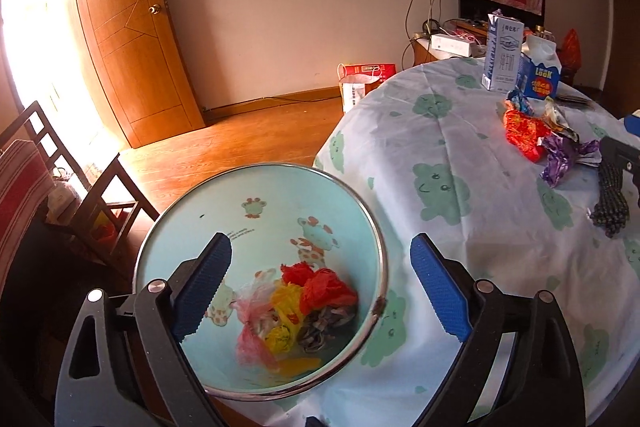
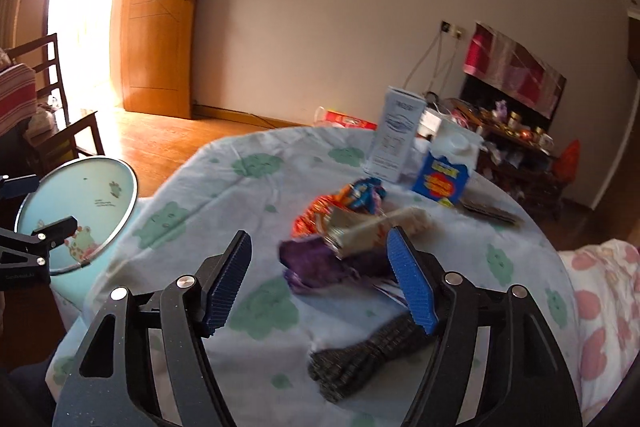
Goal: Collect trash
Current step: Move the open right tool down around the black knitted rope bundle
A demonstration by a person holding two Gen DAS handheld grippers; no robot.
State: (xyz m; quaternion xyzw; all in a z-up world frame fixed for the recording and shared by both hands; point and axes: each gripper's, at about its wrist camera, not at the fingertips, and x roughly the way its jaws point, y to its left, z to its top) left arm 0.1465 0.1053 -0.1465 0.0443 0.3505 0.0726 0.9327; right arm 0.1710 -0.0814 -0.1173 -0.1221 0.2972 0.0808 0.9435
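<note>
While both claws stand spread with nothing between their pads, the scene reads near to far as follows.

Left claw [image 1: 320, 291]: jaws wide apart, empty, poised over the mouth of the bin; its blue pads [image 1: 206, 283] touch nothing.

Bin [image 1: 372, 219]: pale blue pail with a metal rim and cartoon animals on the inner wall, standing just beside the near left edge of the surface. At its bottom lies a heap of crumpled bags [image 1: 296, 307] in red, yellow, pink and grey.

Right claw [image 2: 320, 279]: jaws well apart, empty, held low over the surface (this view is blurred).

Dark bundle [image 2: 360, 359]: a patterned grey-black roll lying on the cloth, nearest the right claw, just under its right finger.

Purple wrapper [image 2: 316, 263]: crumpled, lying on the cloth beyond the bundle, in line with the gap between the jaws but not gripped.

Other wrappers: a red-orange one [image 2: 308, 219] and a blue one [image 2: 364, 193] lie farther back, with a pale, blurred piece [image 2: 384, 227] beside them.

Surface [image 1: 440, 131]: round, covered by a white cloth with green cloud shapes.

Cartons: a tall white-blue carton [image 1: 502, 55] and a shorter blue carton [image 1: 540, 67] stand upright at the far side.

Beyond: wooden floor, an open wooden door [image 1: 124, 39] at far left, and a cluttered dark cabinet [image 2: 516, 163] at far right.
</note>
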